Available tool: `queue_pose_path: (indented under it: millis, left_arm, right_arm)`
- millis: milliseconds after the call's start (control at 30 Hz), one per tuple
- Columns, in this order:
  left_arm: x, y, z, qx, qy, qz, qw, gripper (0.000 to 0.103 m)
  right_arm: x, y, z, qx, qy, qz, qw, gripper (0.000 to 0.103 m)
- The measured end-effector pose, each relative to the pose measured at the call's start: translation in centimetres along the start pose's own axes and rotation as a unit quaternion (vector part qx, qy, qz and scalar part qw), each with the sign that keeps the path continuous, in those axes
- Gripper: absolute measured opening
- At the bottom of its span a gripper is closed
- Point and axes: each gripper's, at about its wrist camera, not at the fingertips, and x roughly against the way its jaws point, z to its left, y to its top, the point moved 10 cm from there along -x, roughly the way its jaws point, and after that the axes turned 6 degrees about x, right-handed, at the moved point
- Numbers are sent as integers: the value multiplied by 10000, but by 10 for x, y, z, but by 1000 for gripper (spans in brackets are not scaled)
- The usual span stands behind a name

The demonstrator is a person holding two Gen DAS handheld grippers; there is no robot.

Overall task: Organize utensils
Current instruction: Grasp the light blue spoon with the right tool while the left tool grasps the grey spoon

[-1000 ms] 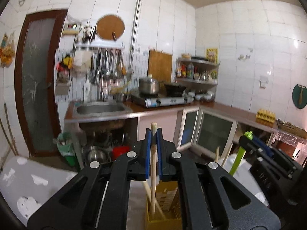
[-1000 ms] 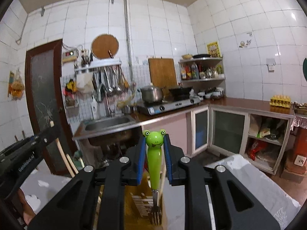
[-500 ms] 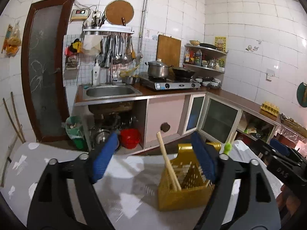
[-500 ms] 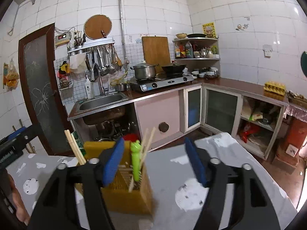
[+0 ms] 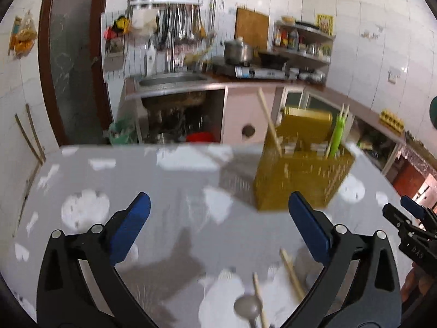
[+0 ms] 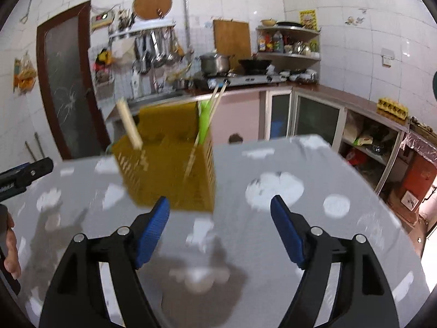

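The yellow utensil holder (image 5: pixel 300 169) stands upright on the desk (image 5: pixel 164 191), already carrying a wooden-handled utensil (image 5: pixel 269 121), a green-handled fork (image 5: pixel 337 134) and chopsticks. Loose pieces lie nearer on the desk: a metal spoon (image 5: pixel 247 307) and two wooden chopsticks (image 5: pixel 292 273), just ahead of the left tool (image 5: pixel 218 228). Both tools are spread with nothing between their pads; their jaws have just been opening. The right tool (image 6: pixel 220 229) hangs just short of the holder. The step in hand looks like fetching the next loose piece. Doing it well likely means lowering the left tool across one chopstick, pinching it mid-shaft, and keeping the right tool away from the holder to avoid tipping it.
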Motion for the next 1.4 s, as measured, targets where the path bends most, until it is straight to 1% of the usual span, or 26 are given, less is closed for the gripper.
queue_pose_path:
  millis: [133, 233, 400, 567, 733, 900, 1100, 1167, 1233, 1267, 1333, 1400]
  left_arm:
    - [-9, -37, 10, -89, 132, 326, 9993, 98]
    - [-15, -61, 18, -58, 193, 559, 9982, 98]
    - [-22, -97, 30, 2, 276, 877, 9958, 98]
    - [-29, -124, 31, -31, 283, 1166, 9928, 98]
    - [-35, -133, 31, -69, 313, 1277, 9913, 98]
    - [-39, -140, 33, 176, 165, 1454, 9891, 98]
    - [-39, -142, 27, 166, 92, 1464, 9890, 98]
    - [-39, -142, 26, 138, 86, 1458, 9892, 98]
    - [-38, -143, 24, 95, 79, 1460, 9892, 98]
    - [-38, -144, 22, 75, 77, 1464, 9892, 98]
    - [-38, -144, 20, 62, 61, 1486, 9889, 98]
    - [-38, -146, 16, 40, 53, 1505, 9886, 98]
  right_arm:
    - [-6, -35, 18, 174, 119, 305, 9993, 78]
    - [-9, -60, 31, 300, 224, 491, 9981, 78]
    - [-14, -77, 47, 509, 359, 735, 9954, 78]
    - [-22, -92, 60, 680, 506, 1032, 9910, 78]
    - [-26, -96, 69, 839, 574, 1180, 9878, 78]
    - [-32, -102, 76, 939, 661, 1344, 9843, 78]
    - [-42, -104, 79, 920, 721, 1511, 9816, 77]
    - [-45, -102, 79, 868, 761, 1503, 9819, 71]
    - [-46, -99, 78, 840, 766, 1476, 9825, 50]
    - [-46, -99, 78, 820, 770, 1473, 9827, 45]
    - [-46, -98, 75, 755, 773, 1465, 9833, 36]
    - [-46, -97, 72, 693, 748, 1459, 9840, 35]
